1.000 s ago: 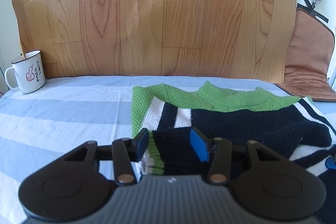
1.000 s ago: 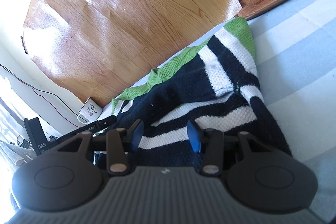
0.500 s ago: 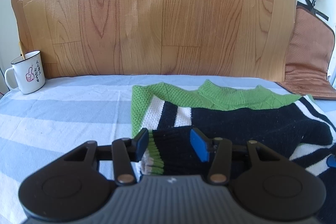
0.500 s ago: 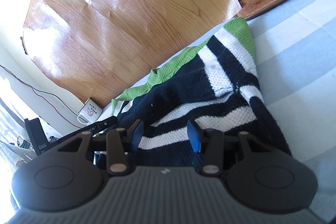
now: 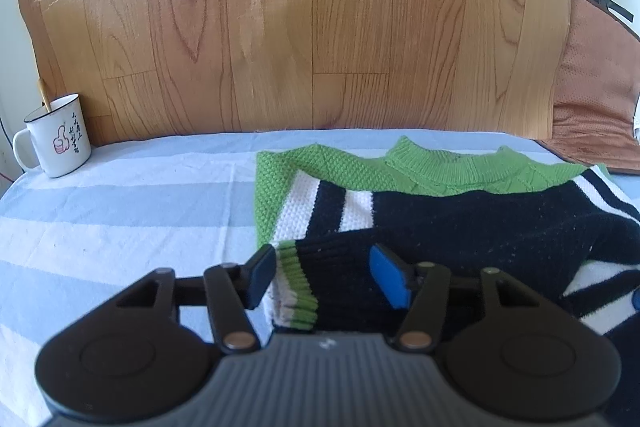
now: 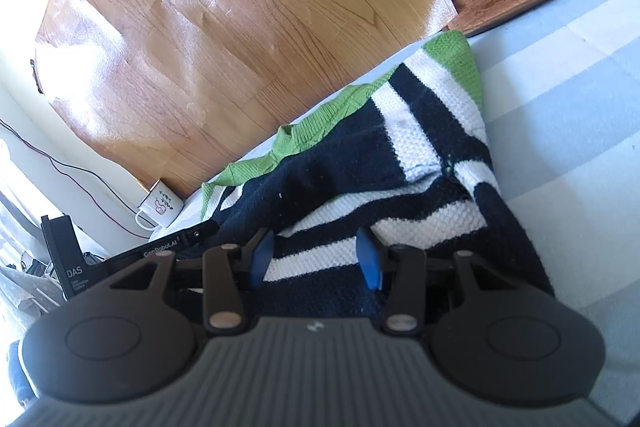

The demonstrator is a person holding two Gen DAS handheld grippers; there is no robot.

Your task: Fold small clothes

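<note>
Your knitted sweater (image 5: 460, 223) lies on the striped blue-and-white sheet (image 5: 120, 211) of the bed, green collar toward the wood-grain board, with one sleeve already folded across the black body so its green-and-white cuff (image 5: 298, 287) ends at the near edge. Your left hand-held gripper (image 5: 324, 279) sits right over that cuff; its jaws have just been opening and now stand apart on either side of it, seemingly letting it go. Your right hand-held gripper (image 6: 316, 259) hovers over the sweater's striped part, jaws apart, clamping nothing, probably ready for the next fold.
</note>
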